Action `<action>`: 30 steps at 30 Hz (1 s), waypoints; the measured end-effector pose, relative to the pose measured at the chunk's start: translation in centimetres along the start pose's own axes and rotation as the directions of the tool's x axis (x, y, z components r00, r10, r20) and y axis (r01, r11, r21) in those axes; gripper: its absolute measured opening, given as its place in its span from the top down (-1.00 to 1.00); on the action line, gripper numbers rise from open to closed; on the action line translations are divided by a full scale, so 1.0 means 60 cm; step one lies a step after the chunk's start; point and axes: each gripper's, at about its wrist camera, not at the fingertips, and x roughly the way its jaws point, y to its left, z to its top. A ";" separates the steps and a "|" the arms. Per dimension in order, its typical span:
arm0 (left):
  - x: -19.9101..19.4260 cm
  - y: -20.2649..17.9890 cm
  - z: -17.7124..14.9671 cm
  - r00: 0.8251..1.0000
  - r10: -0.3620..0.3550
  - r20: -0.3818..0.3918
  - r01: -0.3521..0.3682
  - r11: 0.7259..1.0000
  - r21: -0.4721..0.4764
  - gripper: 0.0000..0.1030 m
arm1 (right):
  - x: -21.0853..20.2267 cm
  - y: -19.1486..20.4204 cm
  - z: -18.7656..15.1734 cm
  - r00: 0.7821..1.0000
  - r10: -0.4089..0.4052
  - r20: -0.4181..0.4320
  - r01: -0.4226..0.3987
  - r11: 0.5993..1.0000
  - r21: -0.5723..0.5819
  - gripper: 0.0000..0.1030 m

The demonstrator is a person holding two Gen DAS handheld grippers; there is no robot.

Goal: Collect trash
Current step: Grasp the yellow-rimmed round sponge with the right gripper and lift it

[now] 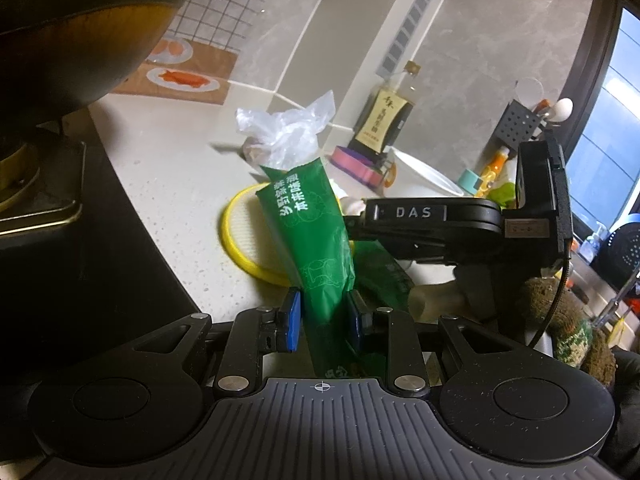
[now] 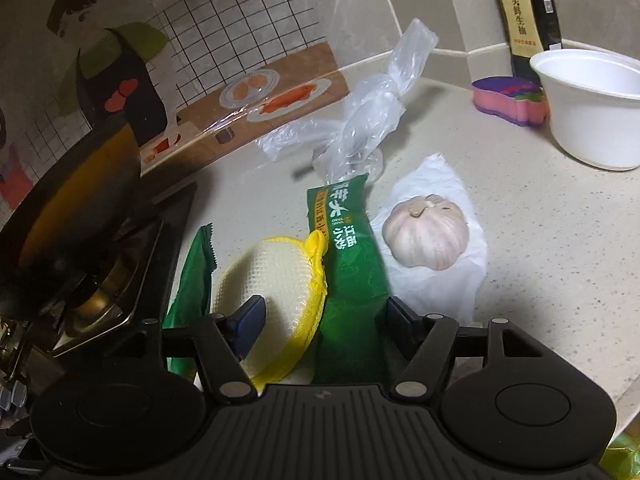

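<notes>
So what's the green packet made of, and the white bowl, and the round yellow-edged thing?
Green packet: looks like thin glossy plastic film; it creases, shines, and has a zigzag-cut edge. White bowl: probably disposable plastic or foam; matte, thin rim, can't tell which. Yellow-edged round pad: woven mesh fabric with stitched cloth trim, likely a scrubber.

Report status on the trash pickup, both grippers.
Left gripper shut on green wrapper. Right gripper open, straddling second green wrapper and yellow scrubber. Garlic close by.
</notes>
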 end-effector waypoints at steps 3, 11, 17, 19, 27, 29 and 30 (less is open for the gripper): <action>0.001 0.000 0.000 1.000 0.000 -0.002 0.000 1.000 -0.003 0.45 | -0.009 0.011 0.003 1.000 0.006 0.001 -0.006 0.999 -0.036 0.39; -0.001 0.001 0.000 1.000 -0.002 -0.002 0.002 1.000 -0.004 0.45 | -0.086 -0.009 0.017 0.993 -0.050 0.107 0.054 0.998 -0.038 0.53; -0.001 0.000 -0.003 1.000 -0.001 -0.001 0.001 1.000 -0.004 0.45 | -0.128 -0.058 0.024 0.978 -0.144 0.153 0.144 0.990 0.012 0.53; -0.001 0.000 -0.003 1.000 0.000 -0.001 0.000 1.000 -0.005 0.45 | -0.136 -0.067 0.021 0.973 -0.164 0.163 0.162 0.986 0.023 0.53; 0.000 -0.001 -0.004 1.000 0.012 -0.007 -0.012 1.000 -0.010 0.45 | -0.162 -0.075 0.015 0.968 -0.130 0.216 0.120 0.991 0.056 0.49; 0.000 -0.001 -0.003 1.000 0.014 -0.006 -0.014 1.000 -0.013 0.45 | -0.159 -0.069 0.015 0.967 -0.139 0.213 0.135 0.990 0.033 0.47; 0.000 -0.001 -0.003 1.000 0.015 -0.006 -0.015 1.000 -0.014 0.45 | -0.157 -0.067 0.015 0.966 -0.149 0.210 0.147 0.989 0.023 0.45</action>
